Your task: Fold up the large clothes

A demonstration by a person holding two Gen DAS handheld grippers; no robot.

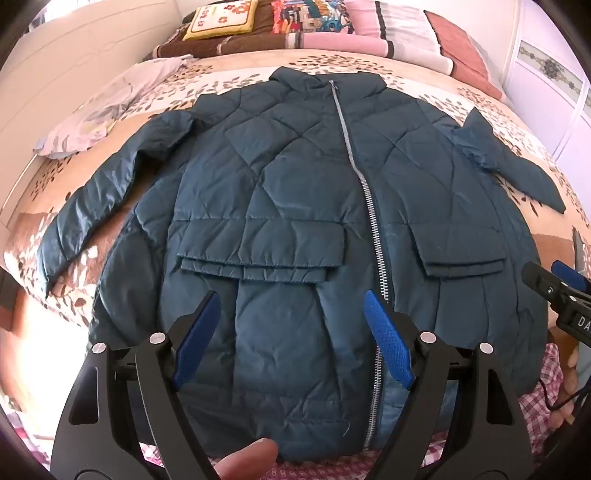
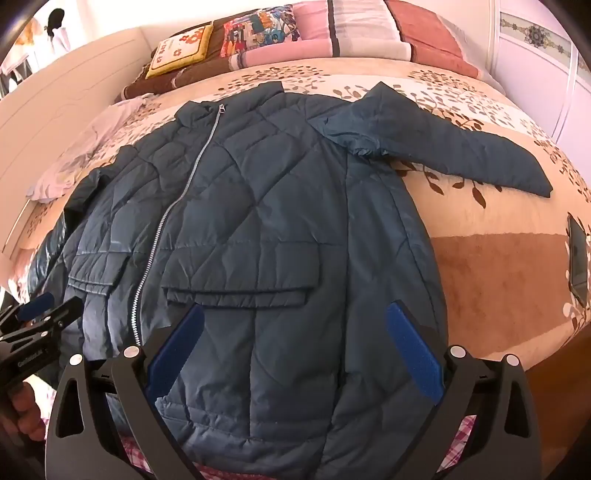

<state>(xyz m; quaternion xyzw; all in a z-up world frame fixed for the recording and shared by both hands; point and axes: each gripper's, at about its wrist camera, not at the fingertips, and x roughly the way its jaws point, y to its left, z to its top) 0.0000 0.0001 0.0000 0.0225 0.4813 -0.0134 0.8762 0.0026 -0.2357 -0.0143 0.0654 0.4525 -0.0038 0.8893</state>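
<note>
Left wrist view: the blue jacket (image 1: 295, 206) lies flat on the bed (image 1: 491, 107), collar at 12 o'clock. The left gripper (image 1: 291, 306) is spread wide, holding nothing.

Right wrist view: the right gripper (image 2: 295, 317) is spread wide over the jacket's hem at 6 o'clock.

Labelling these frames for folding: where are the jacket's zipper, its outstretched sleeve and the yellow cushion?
zipper (image 1: 373, 221): left wrist view, middle teeth.
outstretched sleeve (image 2: 480, 155): right wrist view, mid-sleeve.
yellow cushion (image 1: 221, 18): left wrist view, flowered face.
</note>
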